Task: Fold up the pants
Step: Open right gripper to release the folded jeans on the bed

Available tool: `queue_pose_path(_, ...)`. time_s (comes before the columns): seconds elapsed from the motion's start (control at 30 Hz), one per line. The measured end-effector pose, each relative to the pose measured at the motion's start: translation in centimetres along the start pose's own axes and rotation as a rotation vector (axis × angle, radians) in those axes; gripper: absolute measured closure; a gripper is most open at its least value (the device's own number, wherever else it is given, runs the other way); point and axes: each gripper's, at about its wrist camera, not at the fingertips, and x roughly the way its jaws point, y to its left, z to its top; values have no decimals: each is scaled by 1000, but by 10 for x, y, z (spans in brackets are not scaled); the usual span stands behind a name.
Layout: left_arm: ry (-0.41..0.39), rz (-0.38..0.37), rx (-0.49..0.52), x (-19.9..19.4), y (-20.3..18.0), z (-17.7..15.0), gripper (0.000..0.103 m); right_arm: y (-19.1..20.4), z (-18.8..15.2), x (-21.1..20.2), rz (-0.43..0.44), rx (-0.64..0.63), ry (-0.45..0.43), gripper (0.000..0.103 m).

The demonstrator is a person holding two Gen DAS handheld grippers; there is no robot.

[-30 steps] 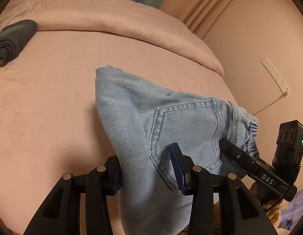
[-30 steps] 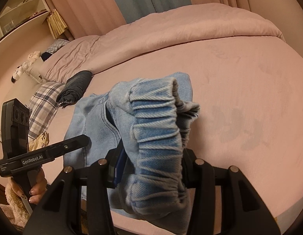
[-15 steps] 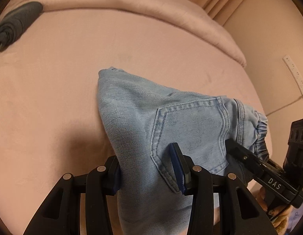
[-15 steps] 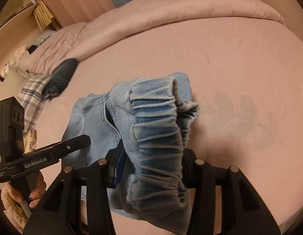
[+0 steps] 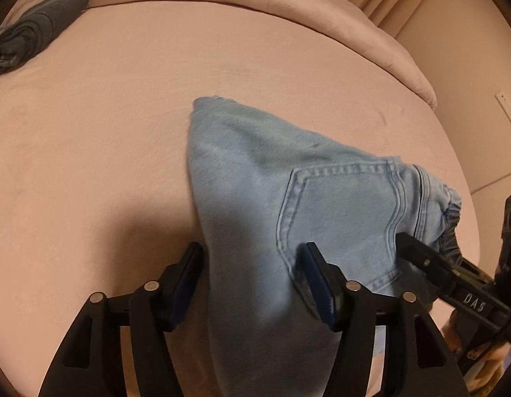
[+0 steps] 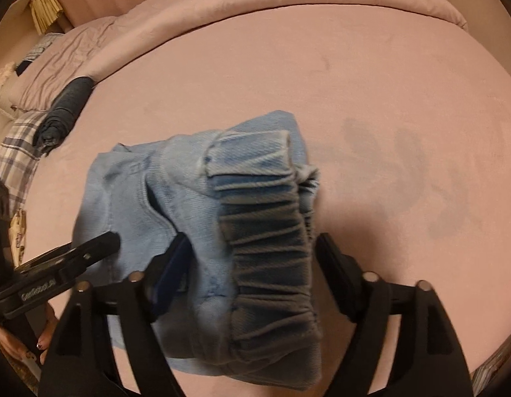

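1. The pants (image 5: 288, 205) lie as a folded bundle of light blue denim on the bed (image 5: 123, 115), at its near edge, with the far fold corner pointing toward the middle of the bed
2. Left gripper (image 5: 252, 278): the jaws are opening. The denim lies between them, just below the back pocket (image 5: 341, 211). The left pad shows a narrow gap to the cloth; the right pad sits at the pocket seam. Judged released, not clamped
3. Right gripper (image 6: 253, 258): the jaws are opening. The elastic waistband (image 6: 268, 231) lies between them and a clear gap shows beside the right pad. No clamp is visible
4. Governing relation: the long axis of the bundle runs along the near edge of the bed, from the leg side at the left gripper to the waistband at the right gripper. Each gripper points steeply down and stands over 1 end of that axis
5. In the left wrist view the right gripper's finger shows at the waistband end; in the right wrist view the left gripper's finger shows over the leg side. Neither hand is nearer the bundle; both straddle it
6. Judgement: withdrawal calls for pulling both grippers back toward the near edge, away from the cloth, so that the pads do not drag the fold open
7. A rolled dark garment (image 6: 65, 109) lies well apart at the far left side of the bed, clear of the bundle
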Motion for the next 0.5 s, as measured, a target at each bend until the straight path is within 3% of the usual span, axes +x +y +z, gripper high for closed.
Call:
queue_pose_path(0.1, 2, 44, 12, -12, 1, -11, 33, -3, -2, -6, -28, 7, 3, 18)
queue_pose_path(0.23, -45, 90, 53, -39, -5, -21, 33, 1, -8, -30, -111, -27, -40, 18)
queue_pose_path(0.27, -67, 86, 62, -49, -7, -24, 31, 2, -10, -40, -119, -41, -65, 17)
queue_pose_path(0.33, -107, 62, 61, -67, -10, -29, 17, 6, -12, -59, -111, -61, -109, 12)
queue_pose_path(0.5, -129, -40, 7, -98, -9, -38, 11, 21, -16, -105, -90, -106, -221, 6)
